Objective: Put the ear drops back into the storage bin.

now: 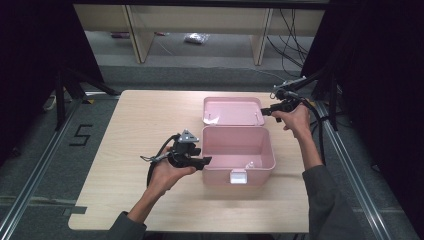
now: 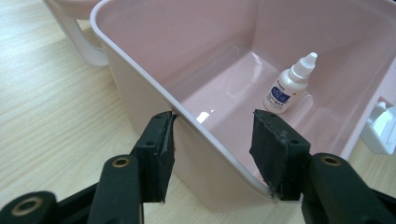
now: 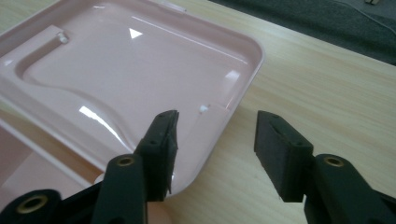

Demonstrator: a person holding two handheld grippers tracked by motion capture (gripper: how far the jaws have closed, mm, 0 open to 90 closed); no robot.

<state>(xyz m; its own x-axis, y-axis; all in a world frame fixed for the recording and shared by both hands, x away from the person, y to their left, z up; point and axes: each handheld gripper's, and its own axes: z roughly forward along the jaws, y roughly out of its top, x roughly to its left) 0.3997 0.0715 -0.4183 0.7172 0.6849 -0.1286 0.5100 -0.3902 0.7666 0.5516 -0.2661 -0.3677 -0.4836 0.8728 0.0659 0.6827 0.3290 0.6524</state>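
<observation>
1. A pink plastic box point(image 1: 239, 155) stands open on the wooden worktop point(image 1: 140, 130), its lid point(image 1: 232, 111) folded flat behind it.
2. The left claw point(image 2: 212, 140) straddles the box's left wall, one jaw outside and one inside, spread with a gap to the inner jaw.
3. A small white dropper bottle point(image 2: 289, 86) lies inside the box, apparently on the bottom.
4. The right claw point(image 3: 215, 140) sits at the lid's right corner, jaws apart, with the rim between them and not pinched.
</observation>
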